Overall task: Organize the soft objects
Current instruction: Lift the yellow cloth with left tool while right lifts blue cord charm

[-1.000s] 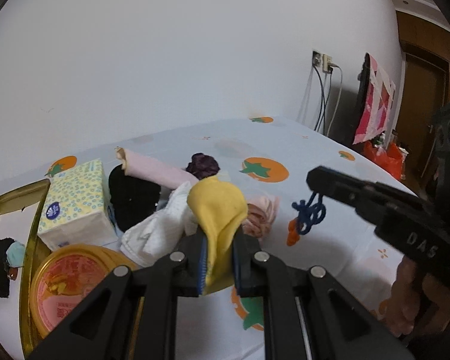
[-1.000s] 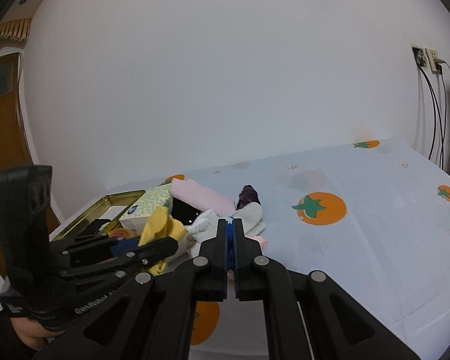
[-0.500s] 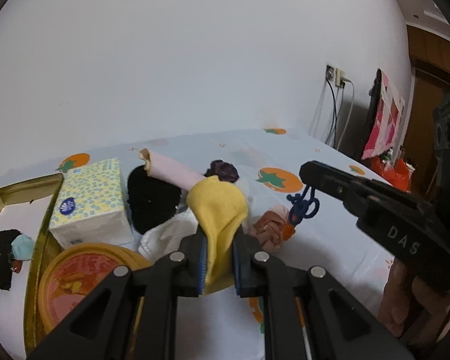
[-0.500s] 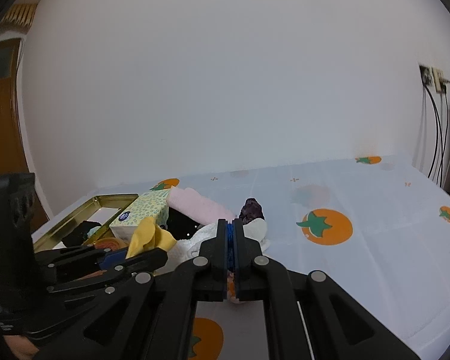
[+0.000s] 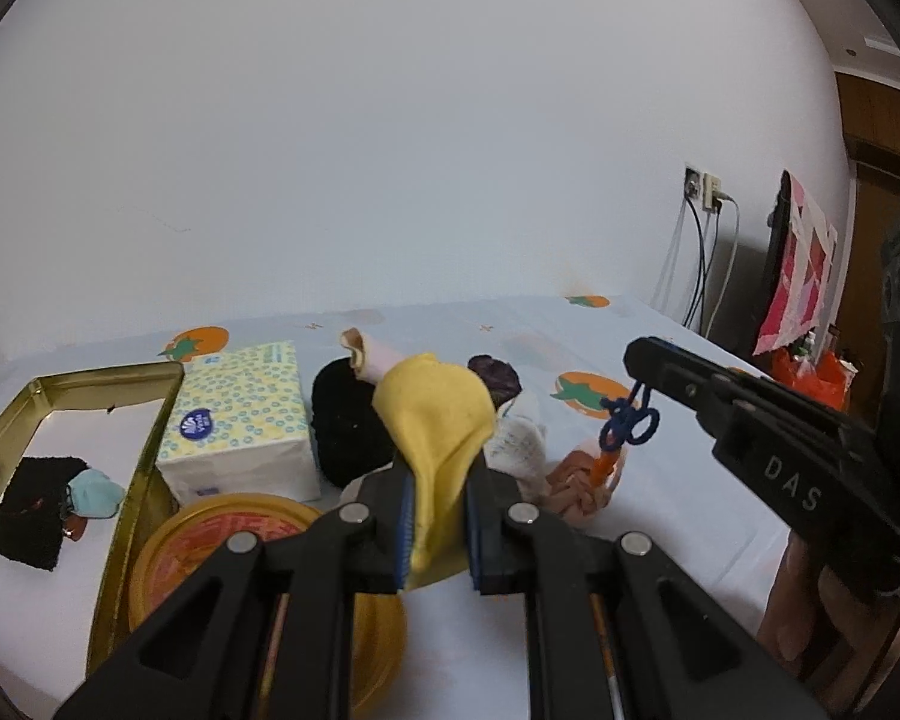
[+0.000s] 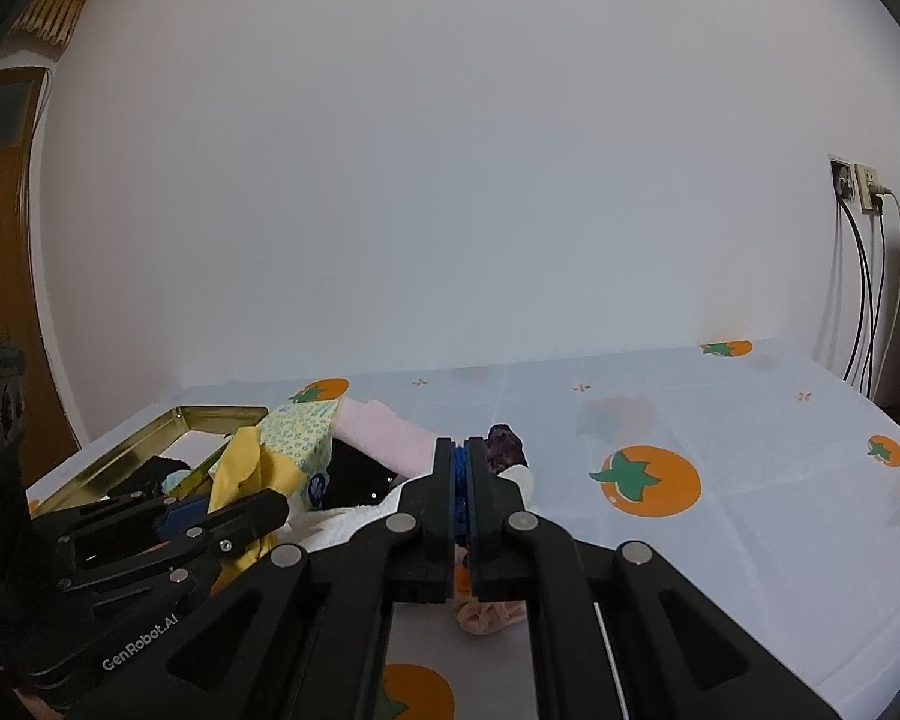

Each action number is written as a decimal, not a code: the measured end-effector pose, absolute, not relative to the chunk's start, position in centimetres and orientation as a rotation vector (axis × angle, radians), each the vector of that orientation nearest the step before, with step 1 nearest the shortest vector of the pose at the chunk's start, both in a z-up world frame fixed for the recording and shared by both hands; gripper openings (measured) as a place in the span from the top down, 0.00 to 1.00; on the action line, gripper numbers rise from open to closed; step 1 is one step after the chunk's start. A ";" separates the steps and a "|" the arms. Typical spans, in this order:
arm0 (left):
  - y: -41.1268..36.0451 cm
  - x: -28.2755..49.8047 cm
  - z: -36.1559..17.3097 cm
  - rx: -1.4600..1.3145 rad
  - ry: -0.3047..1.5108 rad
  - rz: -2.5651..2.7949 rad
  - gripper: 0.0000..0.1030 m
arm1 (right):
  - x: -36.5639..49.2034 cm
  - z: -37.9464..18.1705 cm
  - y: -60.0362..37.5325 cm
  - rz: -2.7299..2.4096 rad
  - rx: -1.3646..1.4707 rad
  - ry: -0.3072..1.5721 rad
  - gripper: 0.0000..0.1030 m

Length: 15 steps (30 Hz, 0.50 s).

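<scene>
The left tool is pinching a yellow cloth between its pads, the fabric bulging up above the fingertips and a short tail hanging below them. The right tool is pressed together on a blue cord, from which a small orange piece dangles just above a peach-coloured knotted cloth on the bench. Both items are held up in the air over the pile of soft things: a black fuzzy item, a pink roll, a white cloth and a dark purple bundle. A tissue pack stands beside the gold tray, which already holds a black cloth and a pale blue item; a round yellow lid lies in front. The likely trouble is the cord: it is thin and caught only at the very tips, so a quick swing could let it slide out, or the dangling orange piece could snag on the peach cloth and drag it along. The yellow cloth is gripped near one end and could flop against the pile or the tray's rim when carried across. With the two tools close together, they might also knock each other.
</scene>
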State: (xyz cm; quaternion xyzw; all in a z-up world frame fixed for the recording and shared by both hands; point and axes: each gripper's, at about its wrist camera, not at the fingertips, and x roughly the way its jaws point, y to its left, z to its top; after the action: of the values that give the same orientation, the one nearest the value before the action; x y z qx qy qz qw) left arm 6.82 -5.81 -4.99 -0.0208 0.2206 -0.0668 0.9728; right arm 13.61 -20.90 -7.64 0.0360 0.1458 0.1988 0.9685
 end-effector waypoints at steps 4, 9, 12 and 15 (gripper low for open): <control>-5.6 6.3 -4.9 -0.028 0.426 -0.106 0.89 | 13.4 -7.6 -20.4 0.399 0.055 0.278 0.97; -5.0 6.1 -4.8 -0.024 0.417 -0.077 0.89 | 13.4 -7.5 -19.8 0.397 0.037 0.267 0.97; -4.6 6.0 -4.8 -0.025 0.412 -0.062 0.89 | 13.3 -7.5 -19.5 0.398 0.030 0.262 0.97; -4.2 5.9 -4.7 -0.026 0.408 -0.046 0.89 | 13.2 -7.4 -19.3 0.398 0.022 0.256 0.97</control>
State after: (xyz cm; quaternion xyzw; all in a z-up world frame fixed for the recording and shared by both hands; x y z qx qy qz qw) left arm 5.92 -4.17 -4.75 -0.0127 0.2028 -0.0229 0.9789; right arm 13.18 -19.25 -7.42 0.0110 0.1269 0.1973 0.9720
